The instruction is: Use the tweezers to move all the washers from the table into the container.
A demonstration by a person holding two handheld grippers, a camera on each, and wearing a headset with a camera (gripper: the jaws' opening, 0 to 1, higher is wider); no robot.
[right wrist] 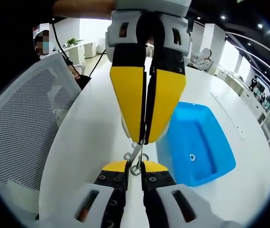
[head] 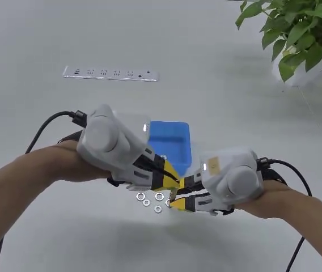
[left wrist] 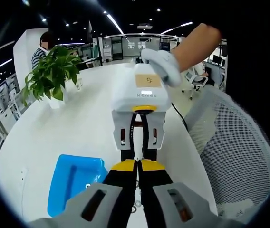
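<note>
The slim metal tweezers [right wrist: 136, 153] stick out from the clenched yellow jaws of the left hand-held gripper [right wrist: 143, 138]. The right hand-held gripper [right wrist: 135, 167] has its jaws close on both sides of their lower end; if it presses them, I cannot tell. The small silver ring washers [head: 141, 196] lie on the white table [head: 217, 85] just below, near the blue plastic container [head: 173, 136], which already has one inside. I judge this to be the picking step. Next, the tips must close on one washer.
</note>
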